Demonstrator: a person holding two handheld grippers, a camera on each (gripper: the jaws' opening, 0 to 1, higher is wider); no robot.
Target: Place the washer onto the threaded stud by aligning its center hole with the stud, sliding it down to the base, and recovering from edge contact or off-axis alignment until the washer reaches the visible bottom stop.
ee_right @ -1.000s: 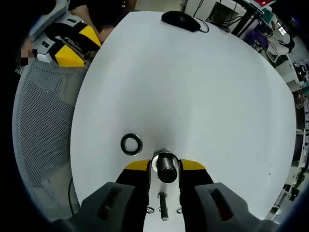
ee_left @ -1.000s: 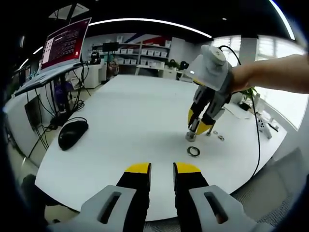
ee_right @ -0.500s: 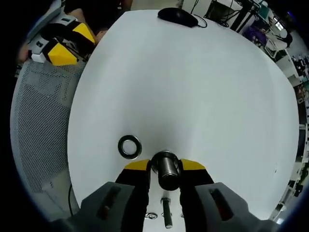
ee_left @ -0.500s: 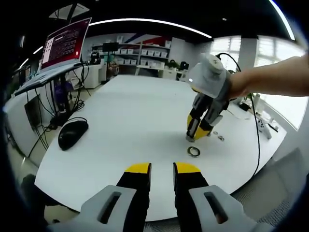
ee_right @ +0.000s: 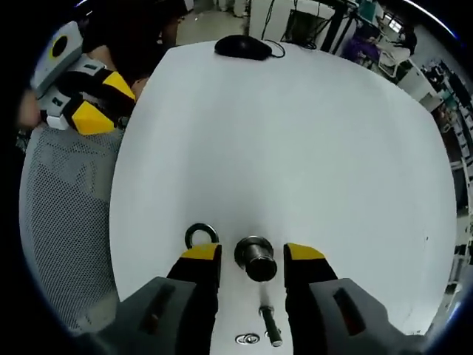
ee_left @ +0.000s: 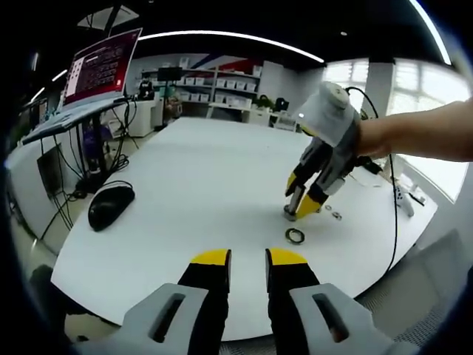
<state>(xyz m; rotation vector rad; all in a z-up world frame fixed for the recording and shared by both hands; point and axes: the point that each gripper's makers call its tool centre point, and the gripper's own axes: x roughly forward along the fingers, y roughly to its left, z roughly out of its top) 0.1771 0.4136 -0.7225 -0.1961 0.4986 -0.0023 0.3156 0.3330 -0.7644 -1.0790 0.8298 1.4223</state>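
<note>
Right gripper view is centred on the threaded stud [ee_right: 256, 258], which stands upright on the white table [ee_right: 310, 133] with its broad head seen almost end-on. The right gripper [ee_right: 253, 255] is placed astride it, with the yellow-tipped jaws spread and clear gaps left on both sides, so nothing is gripped. The washer [ee_right: 201, 236], a dark ring, lies flat on the table just beside the stud and is partly hidden behind the tip of one jaw; it has not yet been threaded on. Nearer the camera, a loose bolt [ee_right: 270, 325] and small rings [ee_right: 250, 339] are seen between the jaw bodies.

From the left gripper view, the same arrangement is shown from across the table: the washer [ee_left: 295, 236] rests just in front of the stud [ee_left: 290, 211], over which the right gripper [ee_left: 302, 200] is tilted down, presumably so the stud is left upright for the washer. The left gripper [ee_left: 248, 258] is held low and well apart from the parts, its jaws slightly parted and empty, which suggests a waiting role. A computer mouse [ee_left: 111, 205] sits near the far table edge.
</note>
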